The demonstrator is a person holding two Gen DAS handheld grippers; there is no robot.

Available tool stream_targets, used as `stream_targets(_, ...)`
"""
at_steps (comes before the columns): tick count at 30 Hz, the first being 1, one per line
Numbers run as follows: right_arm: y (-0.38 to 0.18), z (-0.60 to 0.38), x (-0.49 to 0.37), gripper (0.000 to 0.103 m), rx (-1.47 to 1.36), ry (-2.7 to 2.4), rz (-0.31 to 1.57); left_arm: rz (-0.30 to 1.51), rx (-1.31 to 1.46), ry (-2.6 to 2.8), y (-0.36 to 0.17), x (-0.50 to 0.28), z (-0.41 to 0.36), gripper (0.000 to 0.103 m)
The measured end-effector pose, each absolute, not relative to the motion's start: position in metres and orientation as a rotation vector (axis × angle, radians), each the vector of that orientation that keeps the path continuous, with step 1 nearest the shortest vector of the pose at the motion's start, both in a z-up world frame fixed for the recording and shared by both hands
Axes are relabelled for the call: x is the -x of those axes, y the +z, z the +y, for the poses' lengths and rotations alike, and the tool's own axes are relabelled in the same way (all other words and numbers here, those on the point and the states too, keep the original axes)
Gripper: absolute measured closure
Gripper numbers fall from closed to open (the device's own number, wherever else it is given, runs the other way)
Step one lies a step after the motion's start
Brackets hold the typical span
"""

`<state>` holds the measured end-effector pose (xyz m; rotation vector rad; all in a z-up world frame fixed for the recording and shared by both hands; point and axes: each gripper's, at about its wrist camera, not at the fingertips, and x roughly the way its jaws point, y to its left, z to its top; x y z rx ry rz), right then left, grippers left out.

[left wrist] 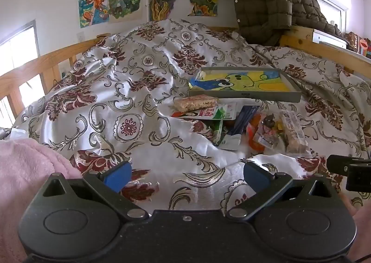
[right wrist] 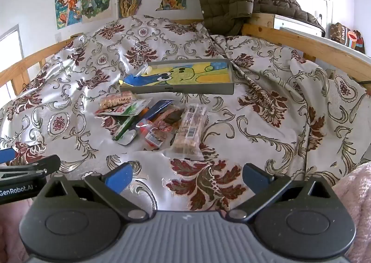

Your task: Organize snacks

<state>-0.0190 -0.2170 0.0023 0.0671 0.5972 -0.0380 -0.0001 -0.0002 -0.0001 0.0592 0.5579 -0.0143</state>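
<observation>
So both grippers are just hanging low over the bed, nothing in either one. The left hand-held gripper has its blue-padded fingers spread wide with only the shiny white bedspread with maroon and gold floral swirls showing between them. Same story for the right hand-held gripper, wide apart and holding nothing.

The snacks sit in a loose pile in the middle of the bed, just in front of the shallow grey tray with a yellow-and-green cartoon picture inside. In the pile: a clear-wrapped crumbly rice cake bar nearest the tray, a flat red-white-green pouch touching it, a dark blue packet, a small orange-and-clear sweet wrapper, and a long clear-wrapped cereal bar with a printed label lying closest to the right gripper (that one points almost straight at it).

An olive quilted jacket hangs over the wooden bed frame at the back, and there's a fluffy pink blanket at the near edge.
</observation>
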Motion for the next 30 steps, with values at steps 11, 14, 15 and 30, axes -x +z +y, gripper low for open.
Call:
stream_targets(11,0.0008,-0.2172,0.0177,0.000,-0.070,-0.037,0.602,0.554,-0.049,-0.016,-0.0003,0.0003,0.0002,0.001)
stream_targets(14,0.0003,-0.2157,0.0189,0.000,-0.064,-0.037,0.600,0.553,-0.050,-0.016,-0.0003,0.0006,0.0000,0.001)
stream_targets(15,0.0010,-0.2169,0.0190,0.000,-0.067,-0.037,0.600,0.554,-0.050,-0.016,-0.0003,0.0003,0.0001,0.001)
stream_targets(30,0.0009,-0.2165,0.0184,0.000,-0.067,-0.037,0.603,0.555,-0.051,-0.015,-0.0005,0.0000,-0.0002,0.001)
